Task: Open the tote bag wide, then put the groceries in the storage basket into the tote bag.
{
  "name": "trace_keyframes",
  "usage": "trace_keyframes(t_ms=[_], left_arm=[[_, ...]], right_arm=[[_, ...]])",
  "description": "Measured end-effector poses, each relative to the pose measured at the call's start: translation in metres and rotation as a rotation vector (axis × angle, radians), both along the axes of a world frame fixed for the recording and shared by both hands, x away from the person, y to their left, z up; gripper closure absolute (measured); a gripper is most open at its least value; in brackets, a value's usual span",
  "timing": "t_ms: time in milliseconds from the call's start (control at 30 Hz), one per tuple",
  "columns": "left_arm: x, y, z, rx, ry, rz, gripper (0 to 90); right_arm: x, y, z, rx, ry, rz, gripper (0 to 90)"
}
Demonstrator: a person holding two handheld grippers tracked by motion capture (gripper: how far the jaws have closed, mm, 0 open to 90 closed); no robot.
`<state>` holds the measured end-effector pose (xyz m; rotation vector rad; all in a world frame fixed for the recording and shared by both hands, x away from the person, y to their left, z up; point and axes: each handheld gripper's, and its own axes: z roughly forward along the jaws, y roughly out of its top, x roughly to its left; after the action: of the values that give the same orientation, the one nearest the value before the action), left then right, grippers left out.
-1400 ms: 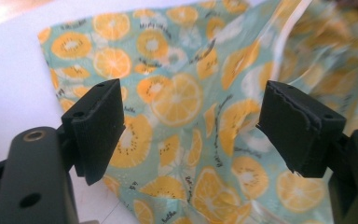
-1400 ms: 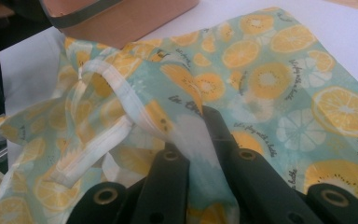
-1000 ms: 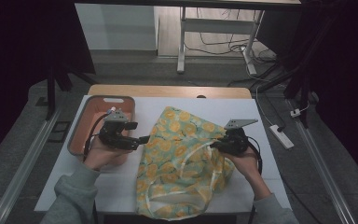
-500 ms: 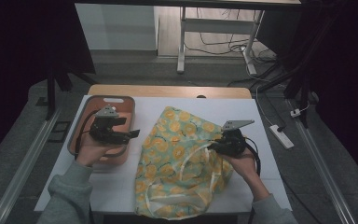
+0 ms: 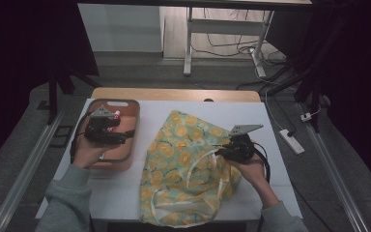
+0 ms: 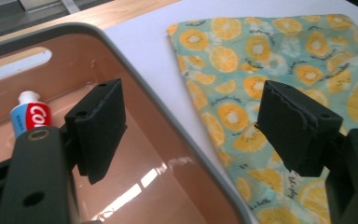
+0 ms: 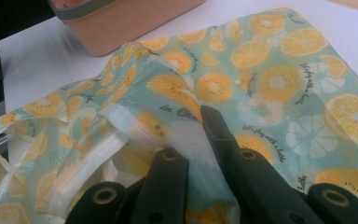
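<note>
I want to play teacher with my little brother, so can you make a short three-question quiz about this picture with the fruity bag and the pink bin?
1. True or false: the right tool is shut on the citrus-print bag.
2. What lies inside the pink bin?
A. a spoon
B. a toothpaste tube
C. a banana
3. Fill the gap: the left tool hovers with its jaws ____ above the bin's edge.

Key
1. True: in the right gripper view its jaws pinch the bag's fabric.
2. B: the toothpaste tube, red and blue with a white cap, lies at the bin's far end.
3. Open: nothing sits between its pads.
</note>
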<state>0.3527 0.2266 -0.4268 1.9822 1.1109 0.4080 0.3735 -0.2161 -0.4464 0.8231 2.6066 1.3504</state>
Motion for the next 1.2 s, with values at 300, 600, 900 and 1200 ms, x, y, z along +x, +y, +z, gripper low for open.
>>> trace_keyframes(t_ms=[300,600,900,1200], left_arm=[[0.017,0.011,-0.014,0.044,0.042,0.090,23.6],[0.050,0.022,-0.029,0.146,0.141,0.190,22.9],[0.090,0.037,-0.058,0.223,0.280,0.293,24.3],[0.101,0.038,-0.079,0.276,0.390,0.298,36.6]], right_arm=[[-0.001,0.000,-0.001,-0.005,0.004,-0.001,87.0],[-0.001,-0.002,0.002,0.008,-0.001,-0.003,87.1],[-0.002,-0.002,0.001,0.005,0.002,-0.002,87.0],[-0.001,-0.001,-0.001,0.002,0.007,0.001,87.1]])
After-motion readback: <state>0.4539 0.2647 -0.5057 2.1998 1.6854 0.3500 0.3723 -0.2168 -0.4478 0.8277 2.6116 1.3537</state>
